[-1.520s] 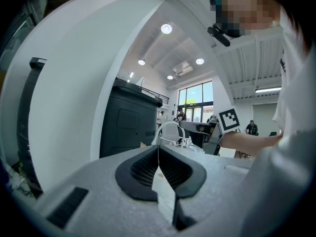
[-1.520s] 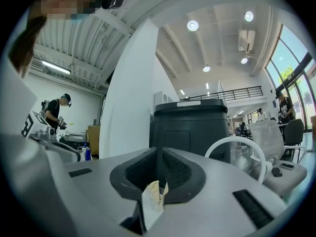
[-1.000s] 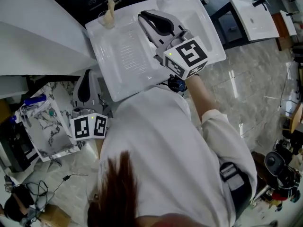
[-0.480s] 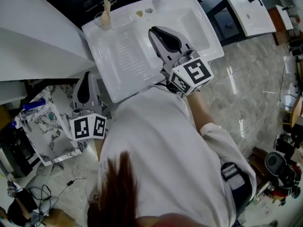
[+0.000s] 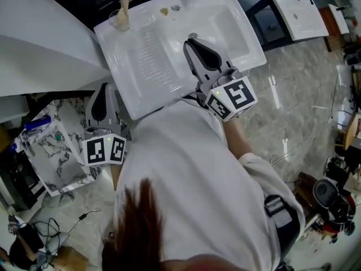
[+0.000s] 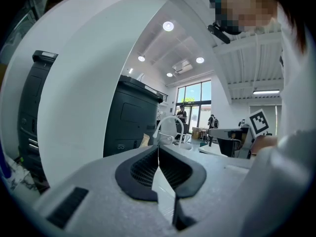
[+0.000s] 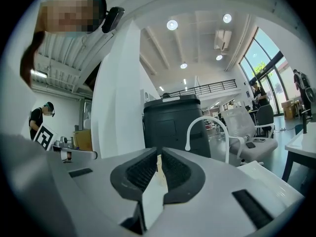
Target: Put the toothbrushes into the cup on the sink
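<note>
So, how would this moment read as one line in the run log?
left tool: shut, empty, beside sink | right tool: shut, empty, over sink | cup: on sink corner, toothbrush inside

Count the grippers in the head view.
2. The left gripper is just off the sink's near left corner; the right gripper is above the sink. None seems hidden.

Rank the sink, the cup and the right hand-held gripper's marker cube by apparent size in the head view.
1. sink, by far the largest.
2. marker cube on the right hand-held gripper; it is likely nearer the camera, which inflates it.
3. cup, the smallest.
</note>
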